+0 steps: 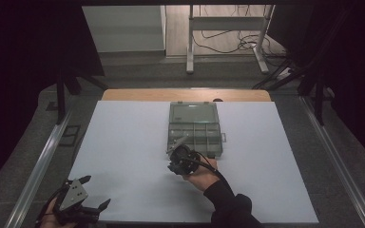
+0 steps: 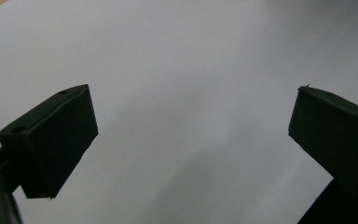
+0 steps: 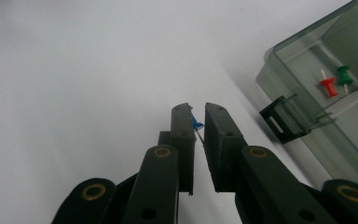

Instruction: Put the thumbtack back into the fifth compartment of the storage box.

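A clear grey compartment box [image 1: 194, 128] lies open in the middle of the white table mat [image 1: 123, 156]. My right gripper [image 1: 176, 153] hovers just off the box's near left corner, shut on a small blue pushpin [image 3: 196, 124] held between its jaw tips [image 3: 196, 116]. In the right gripper view the box [image 3: 317, 93] sits at the right, with a red pushpin [image 3: 327, 86] and a green pushpin [image 3: 344, 74] in one compartment. My left gripper [image 1: 95, 192] rests at the mat's near left corner, jaws wide apart [image 2: 191, 135], with nothing between them.
The box's black latch [image 3: 279, 123] sticks out toward my right gripper. A wooden table edge [image 1: 185, 94] shows beyond the mat. Metal rails [image 1: 43, 161] run along both sides. A white frame and cables [image 1: 228, 42] stand on the floor behind.
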Tool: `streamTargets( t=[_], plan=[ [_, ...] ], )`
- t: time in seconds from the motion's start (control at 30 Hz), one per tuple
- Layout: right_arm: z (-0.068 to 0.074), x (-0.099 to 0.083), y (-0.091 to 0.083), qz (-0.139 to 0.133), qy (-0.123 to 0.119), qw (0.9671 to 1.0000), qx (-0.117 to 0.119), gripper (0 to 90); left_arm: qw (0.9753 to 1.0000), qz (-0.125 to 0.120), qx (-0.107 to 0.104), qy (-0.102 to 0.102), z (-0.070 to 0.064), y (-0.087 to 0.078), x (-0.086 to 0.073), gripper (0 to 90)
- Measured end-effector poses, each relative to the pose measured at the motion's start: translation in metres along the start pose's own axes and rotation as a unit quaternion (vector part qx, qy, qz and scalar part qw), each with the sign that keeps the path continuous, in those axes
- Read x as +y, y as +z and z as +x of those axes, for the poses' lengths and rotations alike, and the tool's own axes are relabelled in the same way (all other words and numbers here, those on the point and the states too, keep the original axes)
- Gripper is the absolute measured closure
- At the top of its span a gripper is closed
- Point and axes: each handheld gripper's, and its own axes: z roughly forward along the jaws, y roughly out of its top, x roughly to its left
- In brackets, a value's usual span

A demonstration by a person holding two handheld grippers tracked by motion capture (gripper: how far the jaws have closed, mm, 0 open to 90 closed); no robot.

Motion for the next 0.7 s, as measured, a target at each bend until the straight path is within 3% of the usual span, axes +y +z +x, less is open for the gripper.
streamTargets(
  t=[0.7],
  plan=[
    [-0.025, 0.015, -0.012, -0.028, 0.025, 0.9990, -0.026, 82.1, 1.0000, -0.001, -0.001, -0.003, 0.001, 0.000, 0.000, 1.5]
  ],
)
